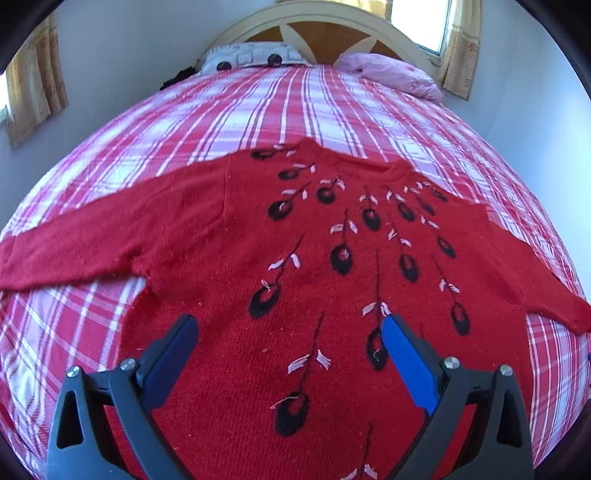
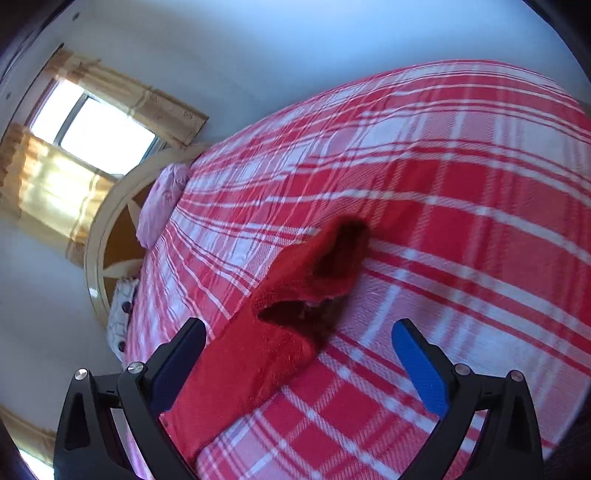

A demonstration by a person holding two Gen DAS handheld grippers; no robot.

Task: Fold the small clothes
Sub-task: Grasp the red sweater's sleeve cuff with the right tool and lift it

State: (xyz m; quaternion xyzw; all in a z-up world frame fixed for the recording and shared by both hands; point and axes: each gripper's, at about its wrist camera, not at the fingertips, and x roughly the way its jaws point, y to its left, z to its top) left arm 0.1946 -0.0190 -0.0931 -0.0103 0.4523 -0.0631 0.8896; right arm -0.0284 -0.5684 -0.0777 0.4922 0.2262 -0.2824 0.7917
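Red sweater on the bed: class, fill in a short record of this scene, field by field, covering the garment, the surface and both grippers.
garment: red sweater with black and pink feather pattern
state: spread flat, front up, sleeves out, unfolded
surface: red-and-white plaid bedspread
left gripper: jaws open, above the sweater's lower body
right gripper: jaws open, at the right sleeve, cuff end rumpled
background: pink pillow, headboard, curtained window

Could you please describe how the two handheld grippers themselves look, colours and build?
Both match: the left gripper and right gripper have black plastic frames with triangular cut-outs and silver screw heads, and two flat blue fingers. No cables, markings or sleeves show.
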